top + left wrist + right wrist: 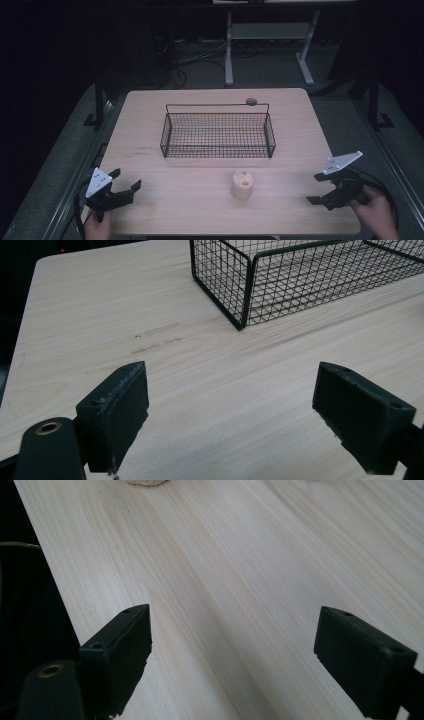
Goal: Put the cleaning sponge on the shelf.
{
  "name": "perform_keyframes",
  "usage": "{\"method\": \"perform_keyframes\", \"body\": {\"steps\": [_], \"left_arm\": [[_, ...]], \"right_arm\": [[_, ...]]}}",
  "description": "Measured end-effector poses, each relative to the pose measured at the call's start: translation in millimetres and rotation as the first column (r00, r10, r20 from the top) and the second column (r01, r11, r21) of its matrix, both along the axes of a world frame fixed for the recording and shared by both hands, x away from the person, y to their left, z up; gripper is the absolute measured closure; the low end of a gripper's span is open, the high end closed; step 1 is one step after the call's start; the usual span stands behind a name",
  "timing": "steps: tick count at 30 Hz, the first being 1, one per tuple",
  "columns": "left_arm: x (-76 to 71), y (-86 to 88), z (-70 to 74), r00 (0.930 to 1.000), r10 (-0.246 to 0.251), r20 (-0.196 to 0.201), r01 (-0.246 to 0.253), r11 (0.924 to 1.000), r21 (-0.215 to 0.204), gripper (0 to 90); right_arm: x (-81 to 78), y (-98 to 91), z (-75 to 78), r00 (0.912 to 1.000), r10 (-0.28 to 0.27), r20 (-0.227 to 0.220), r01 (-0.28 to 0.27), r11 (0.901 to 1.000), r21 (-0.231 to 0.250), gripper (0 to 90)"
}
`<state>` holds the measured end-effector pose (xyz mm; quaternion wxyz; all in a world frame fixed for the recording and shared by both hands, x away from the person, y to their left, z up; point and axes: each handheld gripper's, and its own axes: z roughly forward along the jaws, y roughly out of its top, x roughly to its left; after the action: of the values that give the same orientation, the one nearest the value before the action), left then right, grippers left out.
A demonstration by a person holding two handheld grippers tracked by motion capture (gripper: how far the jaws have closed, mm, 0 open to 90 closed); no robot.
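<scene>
I am holding the left gripper point(126, 181) and right gripper point(317, 188) wide open, both empty, at the table's point(150, 200) near corners. A pale lumpy object point(242, 184) is standing just in front of the wire basket point(218, 134).

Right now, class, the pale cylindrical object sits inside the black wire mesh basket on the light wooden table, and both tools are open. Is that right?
Not quite. The pale cylindrical object stands on the light wooden table, in front of the black wire mesh basket, as the high view shows. Both tools are open.
</scene>
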<state>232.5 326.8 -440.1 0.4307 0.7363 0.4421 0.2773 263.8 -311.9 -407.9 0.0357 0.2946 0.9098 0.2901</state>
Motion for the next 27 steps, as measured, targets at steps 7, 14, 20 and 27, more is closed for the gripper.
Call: {"method": "perform_keyframes", "body": {"steps": [7,14,20,27], "left_arm": [[-0.4,1.3,-0.2,1.0000,-0.002,0.010,0.002,1.0000,-0.004,14.1],[-2.1,2.9,-0.7,0.9999,-0.004,0.011,0.004,1.0000,-0.005,14.1],[-3.2,3.6,0.8,0.9998,-0.003,0.019,0.003,0.9999,-0.012,14.1],[-4.2,3.8,1.1,0.9997,-0.005,0.024,0.005,0.9999,-0.010,14.1]], "right_arm": [[9.8,6.7,5.0,0.9997,0.025,0.003,-0.025,0.9996,-0.010,14.7],[16.3,17.1,10.3,0.9988,0.049,0.002,-0.049,0.9987,-0.016,14.7],[17.0,26.9,16.0,0.9968,0.080,0.006,-0.080,0.9962,-0.034,14.7],[17.6,31.9,18.6,0.9951,0.099,0.006,-0.098,0.9942,-0.045,14.7]]}}
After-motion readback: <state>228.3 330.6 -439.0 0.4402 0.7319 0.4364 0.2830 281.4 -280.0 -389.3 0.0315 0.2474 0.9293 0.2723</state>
